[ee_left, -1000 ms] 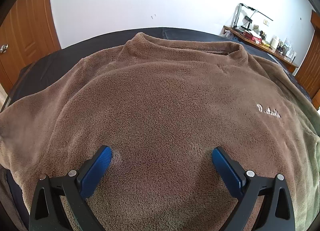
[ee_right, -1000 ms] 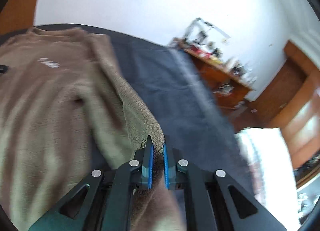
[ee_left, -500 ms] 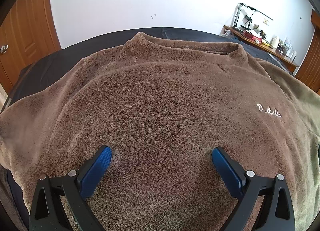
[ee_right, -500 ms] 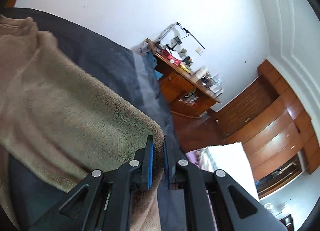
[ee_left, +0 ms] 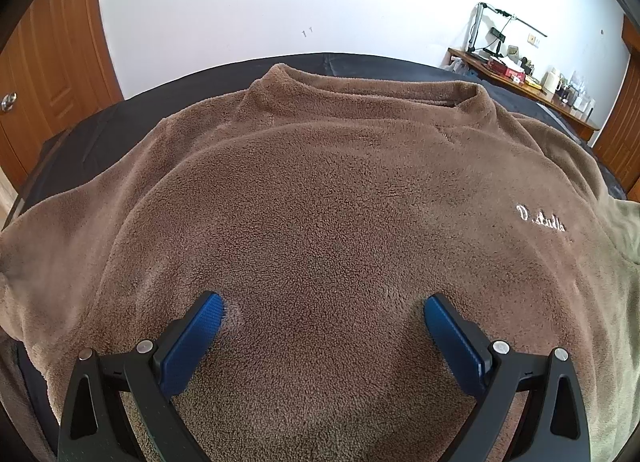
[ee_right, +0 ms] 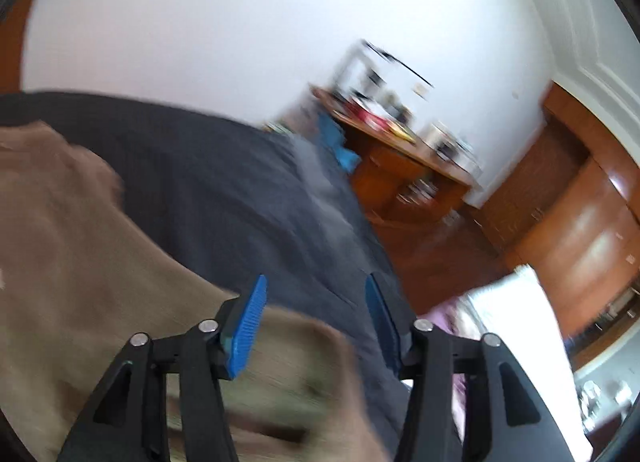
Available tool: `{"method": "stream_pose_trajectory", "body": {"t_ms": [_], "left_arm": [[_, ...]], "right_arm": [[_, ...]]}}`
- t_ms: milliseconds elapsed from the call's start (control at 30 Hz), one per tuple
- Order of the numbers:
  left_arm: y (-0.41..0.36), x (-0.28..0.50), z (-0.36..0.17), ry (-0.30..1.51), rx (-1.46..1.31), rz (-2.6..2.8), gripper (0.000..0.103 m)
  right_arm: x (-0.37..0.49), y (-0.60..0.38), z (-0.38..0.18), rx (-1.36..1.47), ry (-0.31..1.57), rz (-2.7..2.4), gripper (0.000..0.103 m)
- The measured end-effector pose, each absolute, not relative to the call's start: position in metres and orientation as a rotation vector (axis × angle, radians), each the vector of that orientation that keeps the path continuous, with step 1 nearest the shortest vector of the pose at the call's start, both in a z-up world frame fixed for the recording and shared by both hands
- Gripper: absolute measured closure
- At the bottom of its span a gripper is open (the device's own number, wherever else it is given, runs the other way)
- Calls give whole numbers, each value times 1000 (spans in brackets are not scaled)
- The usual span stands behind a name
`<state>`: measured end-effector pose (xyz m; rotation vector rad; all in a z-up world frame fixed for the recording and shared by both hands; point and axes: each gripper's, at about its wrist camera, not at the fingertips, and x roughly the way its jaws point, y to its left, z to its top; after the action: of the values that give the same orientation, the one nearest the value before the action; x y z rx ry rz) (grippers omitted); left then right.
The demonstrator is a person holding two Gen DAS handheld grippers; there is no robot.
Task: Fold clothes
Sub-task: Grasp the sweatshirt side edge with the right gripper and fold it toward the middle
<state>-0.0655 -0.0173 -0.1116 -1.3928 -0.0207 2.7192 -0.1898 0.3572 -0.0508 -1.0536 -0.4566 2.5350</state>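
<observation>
A brown fleece sweater lies spread front-up on a dark bed cover, collar at the far side and white lettering on its right chest. My left gripper stands open, both blue pads resting on the sweater's lower front. In the blurred right wrist view the sweater's sleeve lies at the left and below. My right gripper has its jaws opening, and the sleeve end has dropped out from between the pads. Nothing is pressed between them.
The dark bed cover runs to the right edge of the bed. Beyond it stand a cluttered wooden desk, wooden cabinets and a white cloth. A wooden door is at the left.
My right gripper carried the sleeve end outward to the right, then opened and let it go. The left gripper stayed still on the sweater.
</observation>
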Motion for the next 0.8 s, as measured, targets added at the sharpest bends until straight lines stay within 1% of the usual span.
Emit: {"method": "stream_pose_trajectory", "body": {"t_ms": [100, 200, 300, 433, 467, 500, 567, 700, 800], "left_arm": [[-18, -65, -112, -26, -1391, 2718, 1], [-18, -66, -112, -32, -1389, 2717, 1], [-18, -67, -112, -35, -1388, 2716, 1], [-18, -67, -112, -33, -1389, 2717, 1], [-18, -67, -112, -33, -1389, 2717, 1], [-18, -67, -112, -32, -1390, 2717, 1], [-18, -67, -112, -30, -1391, 2717, 1], [-19, -69, -113, -27, -1392, 2717, 1], [-20, -69, -113, -25, -1392, 2716, 1]], "right_arm": [[-211, 317, -50, -1122, -428, 2699, 41], [-238, 285, -70, -1250, -452, 2751, 41], [-271, 278, -95, -1336, -481, 2702, 41], [-296, 296, -114, -1337, -505, 2596, 41], [-301, 304, -117, -1339, -481, 2587, 39], [-305, 311, -120, -1339, -458, 2577, 33], [-310, 315, -119, -1304, -435, 2557, 24], [-314, 312, -118, -1280, -452, 2541, 24], [-310, 305, -115, -1280, -555, 2535, 24]]}}
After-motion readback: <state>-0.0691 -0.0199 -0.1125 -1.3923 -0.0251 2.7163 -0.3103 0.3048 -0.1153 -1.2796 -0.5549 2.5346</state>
